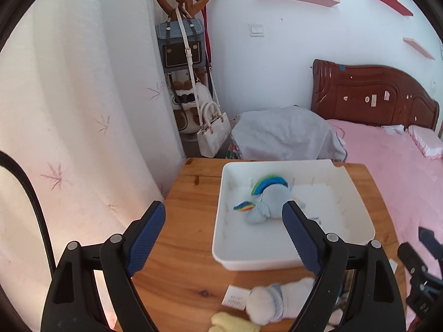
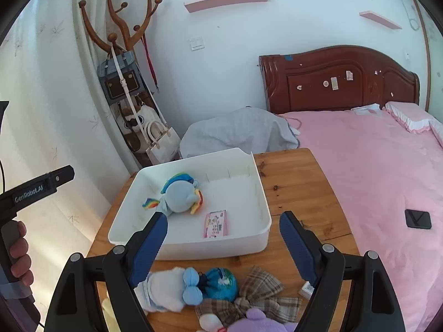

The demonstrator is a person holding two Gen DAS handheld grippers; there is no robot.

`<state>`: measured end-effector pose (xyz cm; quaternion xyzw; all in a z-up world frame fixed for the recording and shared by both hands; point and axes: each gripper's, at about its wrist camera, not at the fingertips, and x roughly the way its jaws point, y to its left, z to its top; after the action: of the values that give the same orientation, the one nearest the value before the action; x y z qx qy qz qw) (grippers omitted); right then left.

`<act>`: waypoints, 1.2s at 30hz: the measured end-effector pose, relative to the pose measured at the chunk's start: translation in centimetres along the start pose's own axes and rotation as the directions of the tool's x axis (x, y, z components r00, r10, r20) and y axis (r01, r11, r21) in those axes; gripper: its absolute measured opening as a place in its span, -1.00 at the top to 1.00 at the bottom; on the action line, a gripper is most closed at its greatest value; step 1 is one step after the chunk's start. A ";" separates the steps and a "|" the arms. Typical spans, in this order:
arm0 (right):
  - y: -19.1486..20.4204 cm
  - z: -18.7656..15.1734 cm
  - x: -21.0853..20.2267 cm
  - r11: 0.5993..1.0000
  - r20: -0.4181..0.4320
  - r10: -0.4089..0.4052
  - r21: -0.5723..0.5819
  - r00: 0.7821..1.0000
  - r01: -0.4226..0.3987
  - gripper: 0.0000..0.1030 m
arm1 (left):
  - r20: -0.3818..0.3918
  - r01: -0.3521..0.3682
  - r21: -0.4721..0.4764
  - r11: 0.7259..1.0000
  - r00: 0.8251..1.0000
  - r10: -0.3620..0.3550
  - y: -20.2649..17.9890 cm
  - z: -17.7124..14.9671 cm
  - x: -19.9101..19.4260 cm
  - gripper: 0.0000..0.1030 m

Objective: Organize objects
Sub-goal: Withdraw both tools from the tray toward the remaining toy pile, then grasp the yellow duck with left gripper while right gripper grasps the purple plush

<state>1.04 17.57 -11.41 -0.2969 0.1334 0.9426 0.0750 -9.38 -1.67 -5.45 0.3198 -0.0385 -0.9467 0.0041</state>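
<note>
A white tray (image 1: 357, 207) (image 2: 263, 193) stands on the wooden table (image 1: 188, 210) (image 2: 299, 191). A light-blue plush pony with a rainbow mane (image 1: 270, 203) (image 2: 178, 195) lies in it, beside a pink card (image 2: 215, 223). My left gripper (image 1: 224, 221) is open and empty above the table's left part. My right gripper (image 2: 223, 228) is open and empty over the tray's near rim. Near the front edge lie a white plush with a blue bow (image 2: 171, 290) (image 1: 274, 298), a teal ball toy (image 2: 221, 283), a plaid bow (image 2: 254, 296) and a purple plush (image 2: 257, 322).
A pink bed (image 2: 373, 166) with a dark wooden headboard (image 2: 337, 80) lies to the right, a black phone (image 2: 417, 219) on it. A grey covered bundle (image 2: 238, 132) sits behind the table. A coat rack with bags (image 2: 124, 83) stands at the back left by a curtain (image 1: 69, 110).
</note>
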 end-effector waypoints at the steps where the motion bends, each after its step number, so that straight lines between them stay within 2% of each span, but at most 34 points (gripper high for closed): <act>1: 0.0 -0.1 -0.2 1.000 0.000 0.001 -0.005 1.000 -0.001 -0.62 | 0.000 -0.007 0.009 1.000 1.000 0.007 0.0 -0.4 -0.4 -0.72; 6: 0.0 -1.2 -1.0 1.000 -0.012 0.003 -0.031 1.000 -0.003 -0.62 | -0.006 -0.053 0.061 0.997 0.999 0.054 -0.5 -2.0 -1.3 -0.72; 10: 0.0 -2.4 -0.9 0.999 -0.042 -0.001 -0.050 0.999 -0.001 -0.62 | -0.061 -0.069 0.106 0.992 0.995 0.076 -0.9 -3.2 -1.5 -0.72; 20: -0.5 -5.6 0.6 0.999 -0.143 0.001 -0.044 0.990 -0.008 -0.63 | -0.180 -0.053 0.168 0.984 0.980 0.084 -2.0 -6.9 -0.7 -0.72; 23: -0.6 -6.7 1.1 0.999 -0.179 0.004 -0.041 0.984 -0.012 -0.62 | -0.244 -0.052 0.183 0.982 0.965 0.097 -2.2 -7.9 0.1 -0.72; 32: -0.7 -9.1 2.1 0.998 -0.249 -0.009 -0.058 0.968 -0.006 -0.62 | -0.362 -0.074 0.202 0.977 0.921 0.144 -2.0 -10.8 2.6 -0.72; 36: -0.9 -10.0 2.6 0.998 -0.269 -0.017 -0.065 0.963 0.000 -0.63 | -0.453 -0.076 0.164 0.984 0.880 0.143 -1.3 -12.1 4.3 -0.72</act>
<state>4.56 15.59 -20.97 -0.4251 0.1107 0.8969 0.0508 -5.41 -1.40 -17.71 0.5332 -0.1212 -0.8361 0.0443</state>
